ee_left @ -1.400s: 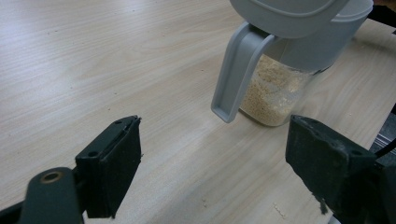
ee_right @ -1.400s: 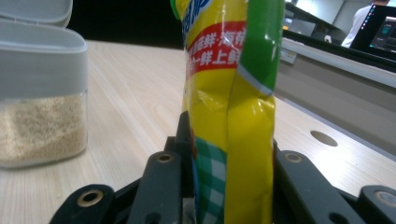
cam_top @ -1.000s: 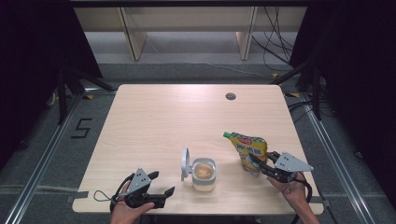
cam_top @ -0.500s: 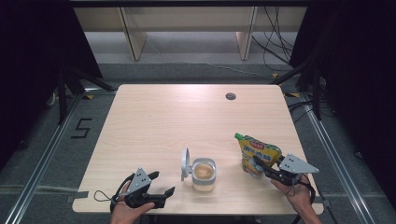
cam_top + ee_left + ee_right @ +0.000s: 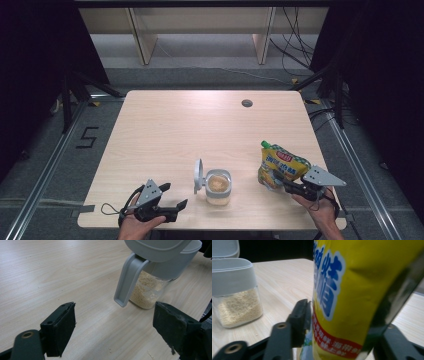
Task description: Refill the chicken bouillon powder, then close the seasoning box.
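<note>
Pouch [image 5: 281, 168]: yellow, with a green cap at its top and blue and red print on its face, standing on the table [image 5: 200, 125] near the right front edge. It leans slightly, cap end toward the far left. My right gripper [image 5: 286, 180] is at its lower part; in the right gripper view the pouch [image 5: 357, 297] stands between the two black jaws. The left jaw lies right against the pouch's side at the red band; whether it presses I cannot tell. The right jaw is blurred and partly behind the pouch's edge, and I cannot tell contact there. The jaws have just been opening, with the pouch between them, and now stand at a middling spread. I cannot confirm a grip.

Container [image 5: 218, 186]: clear-walled, grey-rimmed, holding pale grain, standing to the left of the pouch and apart from it, near the front edge at mid-table. Its grey lid [image 5: 199, 176] is flipped up on the left side. In the left gripper view the lid's tab hangs down in front of the container [image 5: 150, 290].

My left gripper [image 5: 172, 197] rests low at the front left, jaws wide apart, nothing between them, pointing toward the container but short of it.

A round grommet hole [image 5: 246, 103] sits at the far right of the table.
</note>
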`<state>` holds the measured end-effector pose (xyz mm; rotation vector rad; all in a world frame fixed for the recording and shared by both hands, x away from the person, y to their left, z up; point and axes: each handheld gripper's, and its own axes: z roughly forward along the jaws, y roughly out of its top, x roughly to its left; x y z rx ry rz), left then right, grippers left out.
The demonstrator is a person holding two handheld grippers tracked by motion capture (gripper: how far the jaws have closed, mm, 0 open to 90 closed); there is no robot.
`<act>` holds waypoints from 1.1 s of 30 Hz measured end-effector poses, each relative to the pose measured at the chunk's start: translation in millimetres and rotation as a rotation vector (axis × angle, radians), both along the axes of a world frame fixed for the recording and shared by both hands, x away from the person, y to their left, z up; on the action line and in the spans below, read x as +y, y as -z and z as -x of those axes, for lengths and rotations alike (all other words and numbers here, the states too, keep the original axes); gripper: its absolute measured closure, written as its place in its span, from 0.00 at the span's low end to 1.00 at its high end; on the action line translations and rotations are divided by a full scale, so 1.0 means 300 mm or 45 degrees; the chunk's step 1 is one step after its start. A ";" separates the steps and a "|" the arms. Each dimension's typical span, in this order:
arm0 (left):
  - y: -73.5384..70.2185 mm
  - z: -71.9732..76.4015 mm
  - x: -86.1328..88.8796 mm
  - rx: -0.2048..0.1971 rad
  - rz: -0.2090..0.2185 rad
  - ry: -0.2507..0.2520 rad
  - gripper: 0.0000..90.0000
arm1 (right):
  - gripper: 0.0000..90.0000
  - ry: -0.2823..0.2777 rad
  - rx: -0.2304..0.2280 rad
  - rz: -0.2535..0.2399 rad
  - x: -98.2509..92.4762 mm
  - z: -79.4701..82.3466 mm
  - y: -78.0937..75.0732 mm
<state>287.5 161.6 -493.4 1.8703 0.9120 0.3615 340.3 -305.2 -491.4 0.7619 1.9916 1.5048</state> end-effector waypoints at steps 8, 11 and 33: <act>-0.004 -0.004 -0.003 -0.001 0.002 0.001 0.20 | 0.44 0.026 0.076 -0.053 -0.024 0.039 -0.021; -0.006 -0.007 -0.006 -0.001 0.005 0.007 0.20 | 0.41 0.109 0.098 -0.080 -0.032 0.078 -0.032; -0.029 -0.004 -0.011 -0.010 0.028 -0.007 0.22 | 0.27 0.224 0.296 0.102 -0.061 0.200 -0.040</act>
